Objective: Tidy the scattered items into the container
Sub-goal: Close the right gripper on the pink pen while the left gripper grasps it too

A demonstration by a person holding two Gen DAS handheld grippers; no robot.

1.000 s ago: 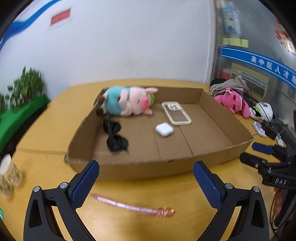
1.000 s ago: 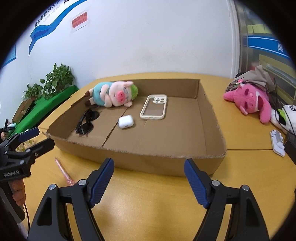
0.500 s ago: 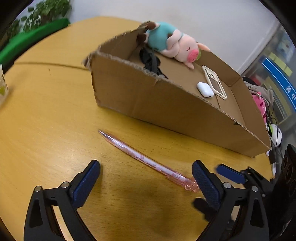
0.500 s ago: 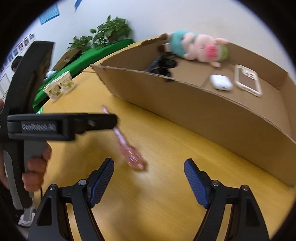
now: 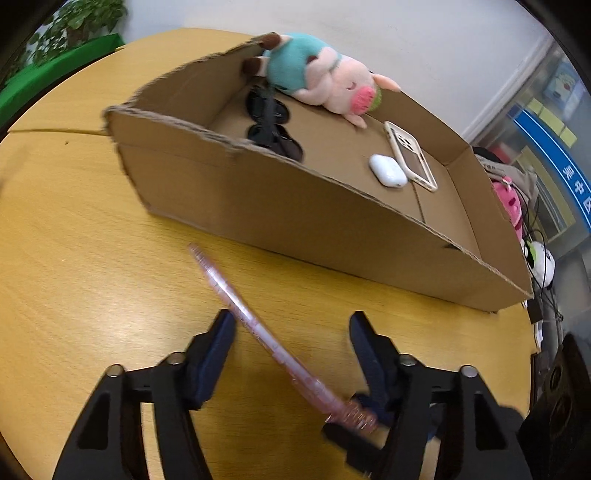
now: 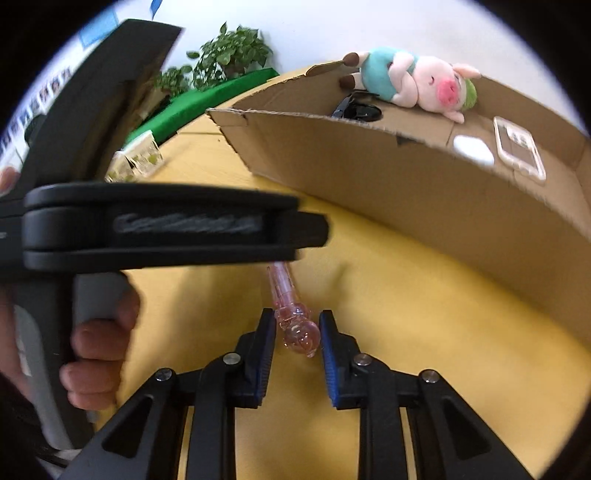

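**Both grippers at the pink pen**

Yellow tabletop (image 5: 74,258) fills the foreground in both views, with the pen (image 5: 255,328) lying on it in front of the box (image 5: 295,218).

My right gripper (image 6: 297,332) is nearly closed: its jaws have just been closing, and the pen's bulbous clear-pink cap end (image 6: 295,328) sits between the blue pads. The left pad looks to be against it; on the right a thin gap may remain, so I cannot tell whether the grip is firm.

My left gripper (image 5: 291,347) stands about half open, its jaws also just closing. The pen runs slantwise between its fingers, passing right by the left fingertip (image 5: 221,332); whether they touch is blurred. The pads do not press on it.

Only the left view shows the pen's whole length, and the right gripper's tips at the cap end, low beside my right finger. Only the right view shows my left hand (image 6: 99,354) around the left tool's handle, that tool's body crossing over the pen's shaft, and some small cups (image 6: 140,158) near the table's far left edge.

Farther back, the box holds sunglasses (image 5: 271,125), an earbud case (image 5: 388,175), a phone case (image 5: 410,155) and a plush pig (image 5: 325,74) at its far wall. Beyond it, plants (image 6: 229,55) stand against a white wall (image 5: 369,29).
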